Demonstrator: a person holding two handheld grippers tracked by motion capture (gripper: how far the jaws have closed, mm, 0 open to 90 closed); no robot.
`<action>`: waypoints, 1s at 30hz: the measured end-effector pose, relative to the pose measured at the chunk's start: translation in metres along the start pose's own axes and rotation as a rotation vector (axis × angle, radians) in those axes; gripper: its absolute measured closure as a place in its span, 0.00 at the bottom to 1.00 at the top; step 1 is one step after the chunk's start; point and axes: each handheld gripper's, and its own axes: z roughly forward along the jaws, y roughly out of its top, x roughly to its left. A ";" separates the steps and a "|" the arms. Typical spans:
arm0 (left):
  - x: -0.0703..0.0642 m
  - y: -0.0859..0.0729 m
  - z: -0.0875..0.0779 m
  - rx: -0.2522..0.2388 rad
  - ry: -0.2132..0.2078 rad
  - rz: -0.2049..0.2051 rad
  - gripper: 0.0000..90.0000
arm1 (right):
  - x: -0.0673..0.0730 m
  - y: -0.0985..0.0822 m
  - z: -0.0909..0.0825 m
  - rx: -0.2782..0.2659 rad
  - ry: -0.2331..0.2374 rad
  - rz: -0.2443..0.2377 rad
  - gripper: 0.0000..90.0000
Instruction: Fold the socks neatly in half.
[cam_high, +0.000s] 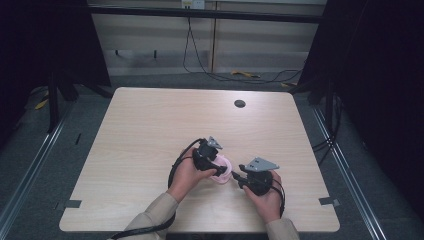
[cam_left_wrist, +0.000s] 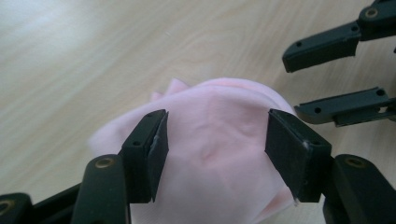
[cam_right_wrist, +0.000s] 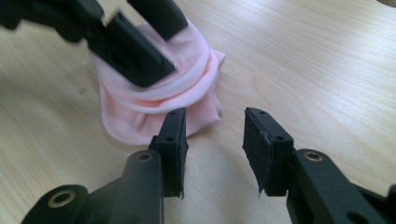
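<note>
Nearest the table's front edge, the person's two forearms come in at an angle towards each other, sleeves cut off by the bottom of the high view. The right hand (cam_high: 266, 199) grips its tool from below, knuckles low on the wood, aiming the right gripper (cam_high: 236, 176) leftwards. Its jaws stand apart with only bare table between them, just short of the pink cloth (cam_right_wrist: 159, 100); in the right gripper view one pad sits beside the cloth's near edge, and I cannot tell whether it touches.

The left hand (cam_high: 186, 172) is cocked at the wrist, tipping the left gripper (cam_high: 220, 169) down over the cloth. Its jaws are spread, the bundle bulging between them in the left gripper view, the pads not pressing on it.

The cloth lies bunched on the wooden table (cam_high: 150, 130), near the front and slightly right of centre, between the two tools. From above it is mostly covered by the left gripper; its folds are hard to make out.

Farther off, a dark round grommet (cam_high: 240, 104) sits in the tabletop.
</note>
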 end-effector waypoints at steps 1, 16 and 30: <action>0.002 0.000 -0.004 -0.020 0.007 -0.020 0.43 | 0.000 0.000 0.000 0.001 0.001 0.004 0.66; -0.002 -0.013 0.001 0.029 0.041 0.087 0.61 | -0.001 0.000 0.000 -0.005 -0.002 0.006 0.64; -0.008 -0.012 0.004 0.044 -0.022 0.038 0.33 | -0.002 0.000 0.000 -0.002 -0.003 0.002 0.61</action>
